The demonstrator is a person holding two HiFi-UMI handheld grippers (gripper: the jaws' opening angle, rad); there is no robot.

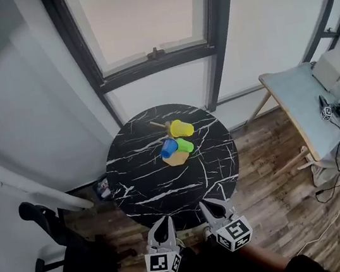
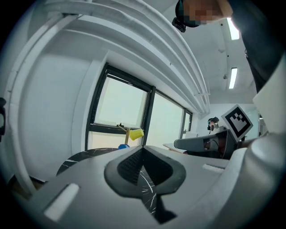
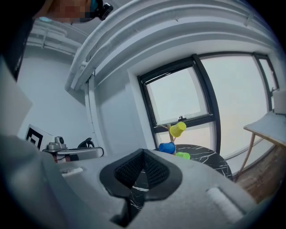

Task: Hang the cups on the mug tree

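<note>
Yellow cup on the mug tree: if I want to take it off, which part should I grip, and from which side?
Likely its free outer end, pinched across the wall. The yellow cup hangs highest and sticks out tilted to the right of the mug tree, so come from the right, above the blue cup and green cup.

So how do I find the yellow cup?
Find the round black table by the big window. On it stands a small wooden mug tree with three cups. The yellow cup hangs highest, above the blue cup and the green cup.
</note>
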